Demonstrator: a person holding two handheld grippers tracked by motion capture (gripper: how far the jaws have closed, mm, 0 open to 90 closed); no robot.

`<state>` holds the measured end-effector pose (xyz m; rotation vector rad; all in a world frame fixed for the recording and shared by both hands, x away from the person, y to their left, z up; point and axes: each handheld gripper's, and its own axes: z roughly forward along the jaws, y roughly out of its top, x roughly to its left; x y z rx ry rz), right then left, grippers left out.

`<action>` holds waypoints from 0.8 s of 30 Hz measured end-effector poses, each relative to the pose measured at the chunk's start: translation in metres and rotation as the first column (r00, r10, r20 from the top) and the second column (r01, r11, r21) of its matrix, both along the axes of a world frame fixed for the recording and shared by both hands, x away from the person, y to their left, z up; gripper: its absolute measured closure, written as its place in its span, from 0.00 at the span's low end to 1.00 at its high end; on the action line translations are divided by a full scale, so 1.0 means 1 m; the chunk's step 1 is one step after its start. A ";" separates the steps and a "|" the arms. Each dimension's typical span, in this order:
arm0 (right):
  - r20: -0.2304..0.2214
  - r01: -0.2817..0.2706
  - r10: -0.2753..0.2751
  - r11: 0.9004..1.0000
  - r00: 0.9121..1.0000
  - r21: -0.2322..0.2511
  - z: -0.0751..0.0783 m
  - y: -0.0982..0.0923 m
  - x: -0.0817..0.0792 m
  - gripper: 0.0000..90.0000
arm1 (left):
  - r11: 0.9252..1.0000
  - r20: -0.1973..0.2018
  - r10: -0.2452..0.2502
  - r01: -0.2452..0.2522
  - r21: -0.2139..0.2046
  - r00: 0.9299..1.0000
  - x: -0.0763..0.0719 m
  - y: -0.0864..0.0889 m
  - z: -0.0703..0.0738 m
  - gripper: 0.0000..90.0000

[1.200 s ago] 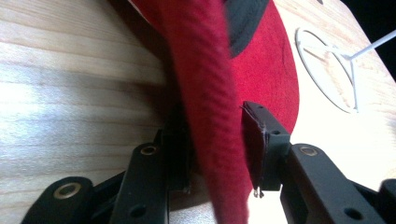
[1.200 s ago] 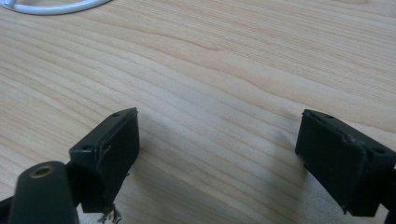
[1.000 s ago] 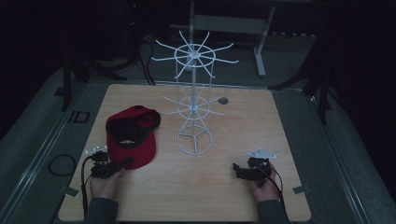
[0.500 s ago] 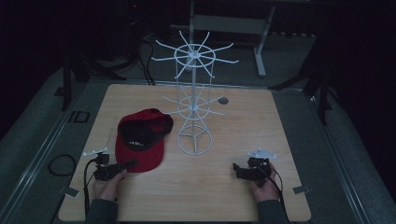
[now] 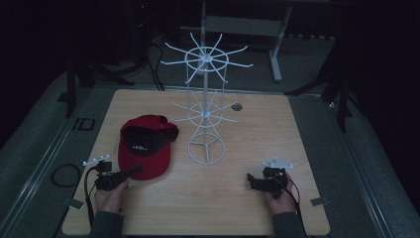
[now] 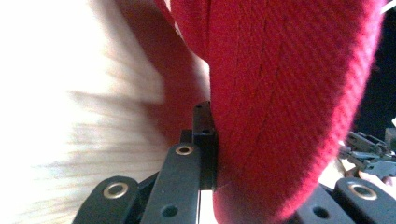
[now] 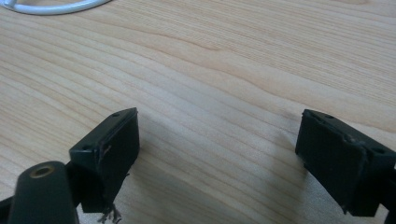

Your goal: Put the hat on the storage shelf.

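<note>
presently, item one: red cap [image 5: 145, 147], lower left of the high view, lying on the wooden table [image 5: 307, 139] just left of the white wire rack [image 5: 205, 119], likely its intended hanger. left gripper [image 5: 132, 171]: jaws clamped on the cap's brim edge, having just closed, fabric between them, presumably for lifting. right gripper [image 5: 251, 180]: lower right, jaws wide apart, holding nothing, resting idle.
</note>
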<state>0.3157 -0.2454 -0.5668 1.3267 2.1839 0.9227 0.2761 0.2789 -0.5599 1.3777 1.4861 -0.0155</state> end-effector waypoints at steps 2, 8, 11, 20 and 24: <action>0.000 0.000 0.000 1.000 1.000 0.000 0.000 0.000 0.000 0.15 | 1.000 0.017 0.007 -0.008 0.008 1.000 -0.001 0.002 0.004 0.95; -0.002 0.001 -0.001 1.000 1.000 0.001 0.000 0.000 0.000 0.15 | 1.000 0.066 0.026 -0.026 0.007 0.997 -0.002 0.004 0.016 0.95; -0.002 0.002 -0.002 1.000 1.000 0.001 0.000 0.000 0.000 0.15 | 0.999 0.079 0.034 -0.035 0.007 0.996 -0.001 0.003 0.019 0.95; -0.002 0.001 -0.001 1.000 1.000 0.001 0.000 0.000 0.000 0.15 | 0.999 0.128 0.052 -0.053 0.006 0.990 0.004 0.001 0.034 0.94; -0.002 0.001 -0.001 1.000 1.000 0.001 0.000 0.000 0.000 0.15 | 0.998 0.152 0.055 -0.057 0.008 0.987 0.006 0.001 0.043 0.94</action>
